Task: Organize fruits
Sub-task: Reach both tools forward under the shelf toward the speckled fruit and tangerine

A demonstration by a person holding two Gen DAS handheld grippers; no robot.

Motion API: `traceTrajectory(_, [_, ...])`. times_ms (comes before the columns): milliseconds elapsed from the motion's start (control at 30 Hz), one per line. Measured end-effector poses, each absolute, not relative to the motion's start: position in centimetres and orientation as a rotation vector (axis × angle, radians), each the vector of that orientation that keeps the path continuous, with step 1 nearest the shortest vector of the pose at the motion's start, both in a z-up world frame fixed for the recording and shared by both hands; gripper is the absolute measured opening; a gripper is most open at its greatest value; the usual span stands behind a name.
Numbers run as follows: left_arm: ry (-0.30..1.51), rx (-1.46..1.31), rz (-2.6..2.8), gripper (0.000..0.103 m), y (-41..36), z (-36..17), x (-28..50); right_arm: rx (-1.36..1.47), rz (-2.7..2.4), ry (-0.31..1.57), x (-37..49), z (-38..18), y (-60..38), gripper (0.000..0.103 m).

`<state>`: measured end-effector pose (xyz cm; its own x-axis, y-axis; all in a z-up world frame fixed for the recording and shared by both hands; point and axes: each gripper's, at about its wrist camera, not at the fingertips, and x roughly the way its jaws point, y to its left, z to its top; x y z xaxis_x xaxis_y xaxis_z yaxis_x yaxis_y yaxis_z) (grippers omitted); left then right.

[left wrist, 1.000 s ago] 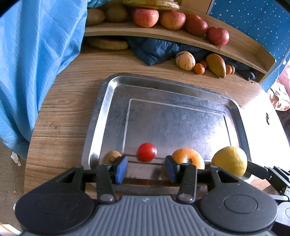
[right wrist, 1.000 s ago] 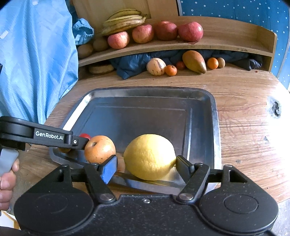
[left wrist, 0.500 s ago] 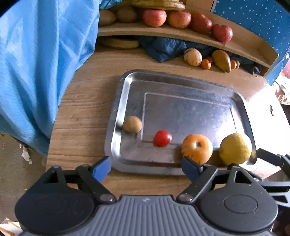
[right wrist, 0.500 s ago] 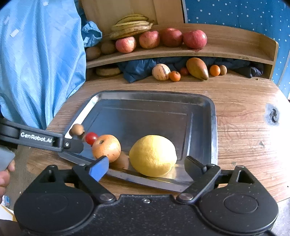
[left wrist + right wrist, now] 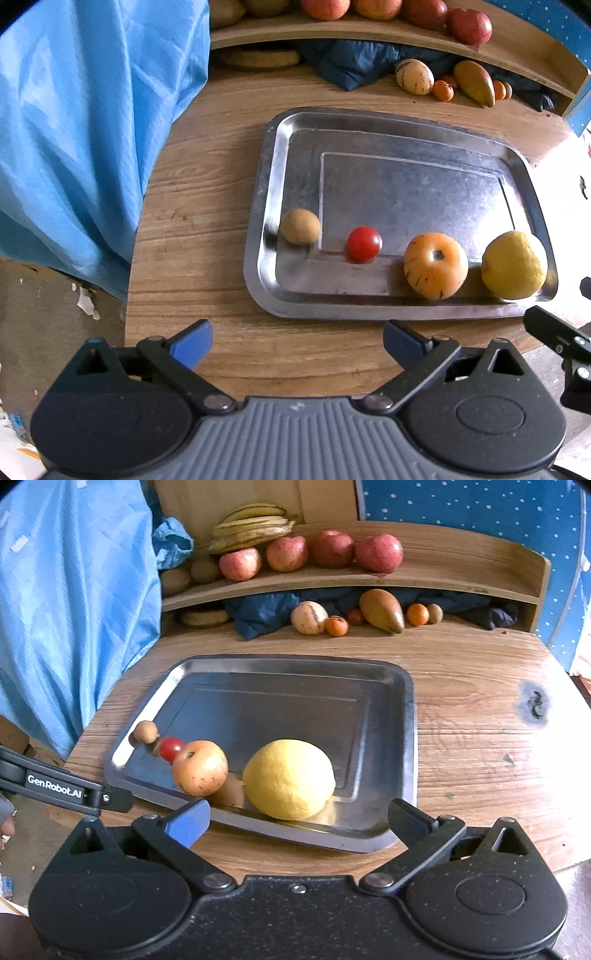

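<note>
**A:** Fig. 1, both wrist views. What do the fingers show?

**B:** The left gripper (image 5: 297, 341) has its fingers spread wide, holding nothing; they hang over bare bench (image 5: 192, 206), short of the near rim of the metal tray (image 5: 388, 122). The right gripper (image 5: 299, 819) is likewise wide and empty, its fingers flanking the tray's near edge.

**A:** And the fruit?

**B:** Four pieces lie in a row along the tray's near side, ahead of both pairs of fingers. From the left wrist: a small brown fruit (image 5: 300, 231) ahead of the fingers, a red cherry tomato (image 5: 364, 244) beyond the right finger, then an orange persimmon-like fruit (image 5: 436, 265) and a yellow lemon (image 5: 514, 264) farther right. From the right wrist the lemon (image 5: 289, 779) sits directly ahead, between the fingers.

**A:** Why a row?

**B:** Probably sorting — the pieces run small to large, each apart from its neighbour except the two larger ones, which sit near each other. The tray's raised rim likely keeps round fruit from rolling off.

**A:** What remains?

**B:** More loose fruit (image 5: 380, 611) lies far ahead under the wooden shelf (image 5: 443, 579), with apples (image 5: 378, 552) and bananas (image 5: 255, 526) on it. Judged from this, the open fingers suit a next reach; round, smooth pieces would call for a centred grip.
</note>
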<state>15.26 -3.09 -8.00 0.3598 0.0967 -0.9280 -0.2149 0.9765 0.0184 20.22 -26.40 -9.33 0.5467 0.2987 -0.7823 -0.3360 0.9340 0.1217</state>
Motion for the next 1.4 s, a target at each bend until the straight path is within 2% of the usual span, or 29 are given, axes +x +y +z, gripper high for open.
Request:
traceTrajectory(600, [1.154, -0.041, 0.186, 0.102, -3.4, -6.8, 19.8, -0.006, 0.297, 0.904, 22.7, -8.7, -28.0, 0.102])
traceTrajectory(900, [1.038, -0.085, 0.177, 0.102, -3.0, -5.6, 22.9, 0.007, 0.277, 0.899, 25.1, -8.8, -28.2, 0.102])
traceTrajectory(1400, [1.042, -0.087, 0.141, 0.102, -2.7, -5.9, 28.5, 0.028, 0.228, 0.875, 29.4, -9.2, -27.8, 0.102])
